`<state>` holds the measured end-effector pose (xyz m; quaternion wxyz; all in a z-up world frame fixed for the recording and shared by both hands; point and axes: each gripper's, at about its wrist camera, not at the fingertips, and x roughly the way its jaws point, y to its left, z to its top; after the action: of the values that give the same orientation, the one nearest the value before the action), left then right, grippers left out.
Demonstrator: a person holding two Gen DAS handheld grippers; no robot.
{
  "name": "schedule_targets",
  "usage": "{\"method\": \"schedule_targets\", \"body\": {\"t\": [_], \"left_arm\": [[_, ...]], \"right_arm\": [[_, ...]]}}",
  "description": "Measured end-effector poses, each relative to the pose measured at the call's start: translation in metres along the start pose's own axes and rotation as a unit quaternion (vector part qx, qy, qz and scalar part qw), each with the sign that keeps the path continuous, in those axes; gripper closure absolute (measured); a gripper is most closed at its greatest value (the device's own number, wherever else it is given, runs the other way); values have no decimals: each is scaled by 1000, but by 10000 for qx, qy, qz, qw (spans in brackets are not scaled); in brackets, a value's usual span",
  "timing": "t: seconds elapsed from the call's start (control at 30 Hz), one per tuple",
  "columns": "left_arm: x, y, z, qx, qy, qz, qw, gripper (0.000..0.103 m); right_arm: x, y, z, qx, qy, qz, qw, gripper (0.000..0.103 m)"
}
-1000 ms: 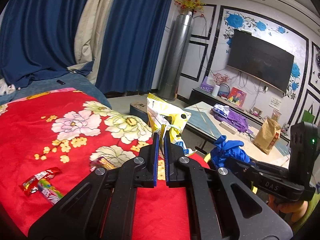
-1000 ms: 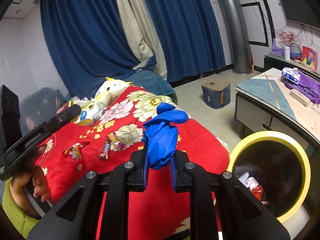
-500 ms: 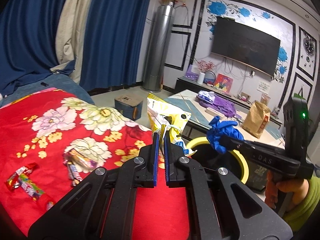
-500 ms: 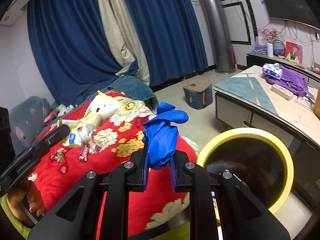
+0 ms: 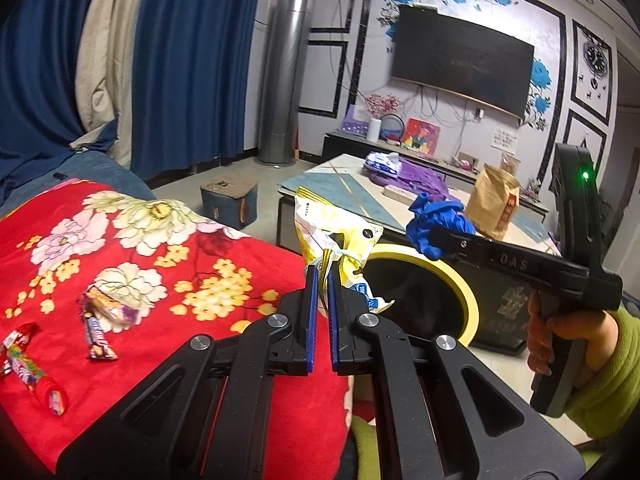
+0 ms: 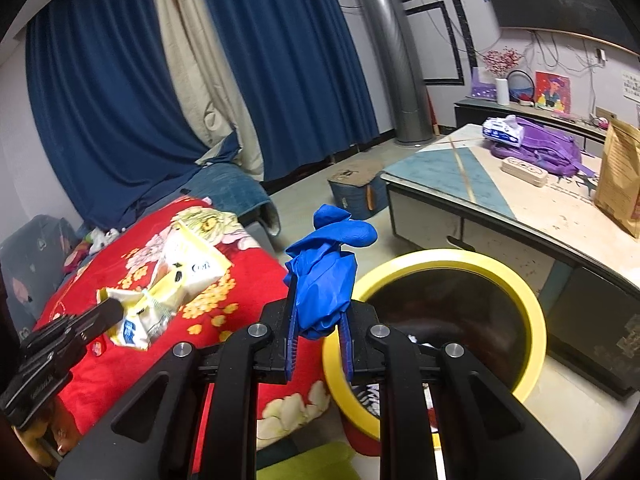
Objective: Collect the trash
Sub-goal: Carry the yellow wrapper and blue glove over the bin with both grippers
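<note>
I'm on the carry step: my left gripper (image 5: 320,276) is clamped on the yellow wrapper (image 5: 336,236), and my right gripper (image 6: 318,300) is clamped on the blue glove (image 6: 326,276). Both loads hang in the air, the glove near the bin (image 6: 532,304) rim, the wrapper over the red blanket (image 5: 160,280) edge, just short of it. Next, I judge, each needs to be over the dark opening before I let go, glove first since it is nearer. The space above the bin looks free; the low table (image 6: 520,208) edge stands just behind it, so I'd keep low swings away from there. Candy wrappers (image 5: 96,332) remain on the blanket.
</note>
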<state>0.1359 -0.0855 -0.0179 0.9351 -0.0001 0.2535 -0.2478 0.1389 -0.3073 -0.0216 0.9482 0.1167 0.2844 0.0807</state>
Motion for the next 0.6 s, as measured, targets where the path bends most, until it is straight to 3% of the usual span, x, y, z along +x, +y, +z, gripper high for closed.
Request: {"method": "schedule_targets", "body": {"t": [0.6], "left_arm": [[37,-44,-13,491,426,-331,9973,101]], "right_arm": [[1,-50,-10,380,82,-445,9982,87]]}}
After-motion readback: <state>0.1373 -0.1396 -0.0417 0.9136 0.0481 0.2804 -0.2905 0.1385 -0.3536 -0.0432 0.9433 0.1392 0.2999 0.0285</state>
